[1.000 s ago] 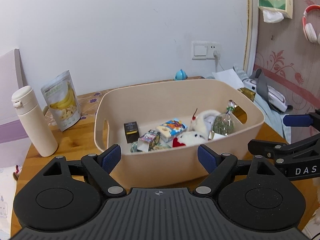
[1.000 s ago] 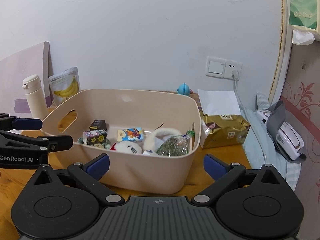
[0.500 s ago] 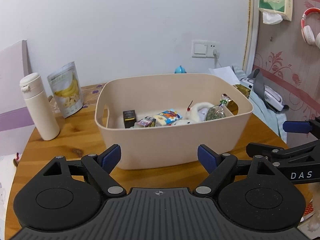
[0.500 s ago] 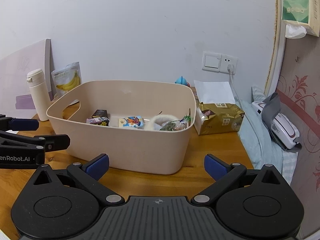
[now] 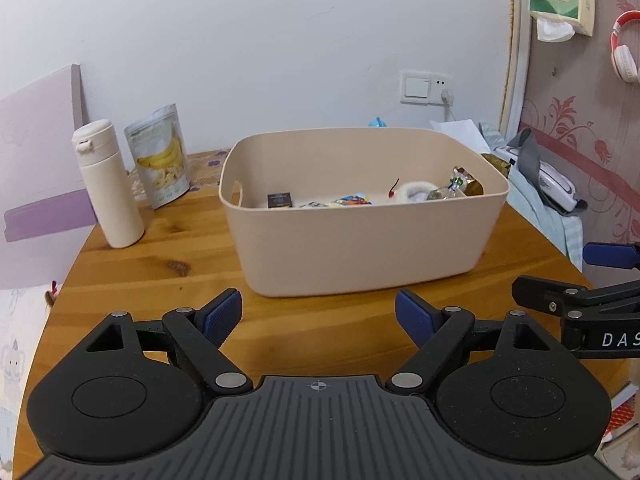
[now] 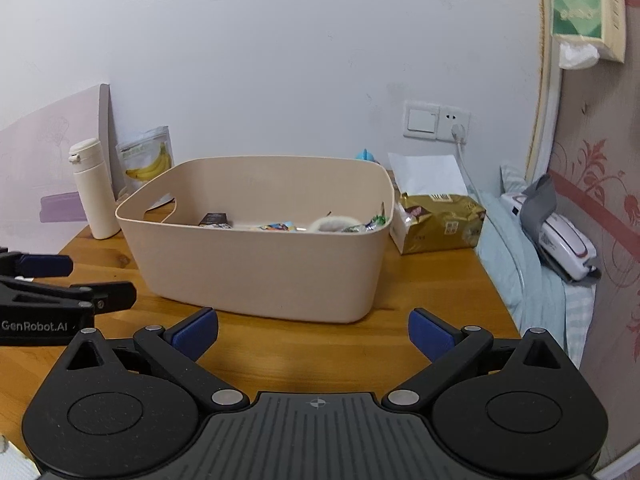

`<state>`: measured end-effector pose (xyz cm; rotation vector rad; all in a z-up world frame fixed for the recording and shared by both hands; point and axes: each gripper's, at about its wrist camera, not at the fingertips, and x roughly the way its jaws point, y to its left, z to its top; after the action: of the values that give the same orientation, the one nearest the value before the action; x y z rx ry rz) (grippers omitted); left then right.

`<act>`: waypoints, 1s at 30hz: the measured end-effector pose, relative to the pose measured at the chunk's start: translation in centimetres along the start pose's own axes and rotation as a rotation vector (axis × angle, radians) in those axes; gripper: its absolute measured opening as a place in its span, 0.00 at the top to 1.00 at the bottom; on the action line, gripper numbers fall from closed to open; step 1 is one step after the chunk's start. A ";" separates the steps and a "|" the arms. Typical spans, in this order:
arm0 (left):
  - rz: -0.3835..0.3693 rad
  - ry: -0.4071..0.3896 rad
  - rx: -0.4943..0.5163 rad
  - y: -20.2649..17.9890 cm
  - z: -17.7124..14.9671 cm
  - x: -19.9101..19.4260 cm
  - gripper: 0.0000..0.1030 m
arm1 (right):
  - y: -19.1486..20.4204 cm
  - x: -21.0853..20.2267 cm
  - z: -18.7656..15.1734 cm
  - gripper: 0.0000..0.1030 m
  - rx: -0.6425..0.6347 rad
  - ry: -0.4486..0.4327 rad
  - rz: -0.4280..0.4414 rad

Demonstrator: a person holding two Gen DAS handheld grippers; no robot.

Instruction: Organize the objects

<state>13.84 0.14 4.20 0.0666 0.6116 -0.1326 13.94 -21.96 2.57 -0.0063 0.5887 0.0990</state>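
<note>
Both tongs have pulled back from the bin since the earlier frames, so the bin now looks smaller and further, and less of its inside shows.

At the far left a white bottle (image 5: 107, 188) stands upright on the worktop (image 5: 168, 264), with a banana pouch (image 5: 160, 156) just beside it, near the wall. The left tongs (image 5: 318, 316) hover above the worktop in front of the bin, jaws wide and holding nothing. The beige bin (image 5: 360, 240) stands in the middle of the worktop, well apart from the bottle. Inside it, from left to right, lie a small black box (image 5: 279, 200), a colourful packet (image 5: 352, 200), a white fluffy thing (image 5: 412, 191) and a shiny wrapped pack (image 5: 456, 184). Only their tops show over the rim.

From the right wrist view, the right tongs (image 6: 312, 330) also hover before the bin (image 6: 260, 264), jaws wide and empty. To the right of the bin, just beside its wall, a gold bag (image 6: 440, 224) lies on the worktop (image 6: 420, 292). Further right a light blue cloth (image 6: 516, 264) carries a white and grey device (image 6: 560, 236).
</note>
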 end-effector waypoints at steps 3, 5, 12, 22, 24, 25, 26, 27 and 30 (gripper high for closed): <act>0.002 -0.008 -0.003 0.0 -0.5 -0.8 0.17 | -0.1 -0.4 -0.5 0.00 0.010 0.008 -0.001; 0.003 -0.012 -0.009 0.0 -0.7 -1.2 0.17 | -0.1 -0.7 -0.9 0.00 0.012 0.007 -0.006; 0.027 0.000 -0.040 0.4 -1.4 -2.2 0.17 | 0.1 -2.1 -1.7 0.00 0.004 -0.010 -0.007; 0.020 -0.004 -0.028 0.1 -2.7 -4.0 0.17 | 0.8 -4.2 -2.9 0.00 0.007 -0.019 -0.002; 0.018 -0.003 -0.031 0.0 -3.0 -4.4 0.17 | 1.0 -4.7 -3.1 0.00 0.008 -0.020 0.001; 0.015 -0.004 -0.032 0.0 -3.2 -4.6 0.17 | 1.1 -4.9 -3.2 0.00 0.006 -0.022 0.003; 0.013 -0.004 -0.032 0.0 -3.3 -4.8 0.17 | 1.1 -5.1 -3.2 0.00 0.004 -0.023 0.004; 0.011 -0.006 -0.032 0.0 -3.4 -5.0 0.17 | 1.3 -5.3 -3.3 0.00 -0.001 -0.025 0.004; 0.009 -0.007 -0.029 0.0 -3.7 -5.4 0.17 | 1.7 -5.8 -3.4 0.00 -0.012 -0.031 0.000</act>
<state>7.31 1.06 4.29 0.0403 0.6056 -0.1153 7.04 -20.96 2.97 -0.0163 0.5572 0.1027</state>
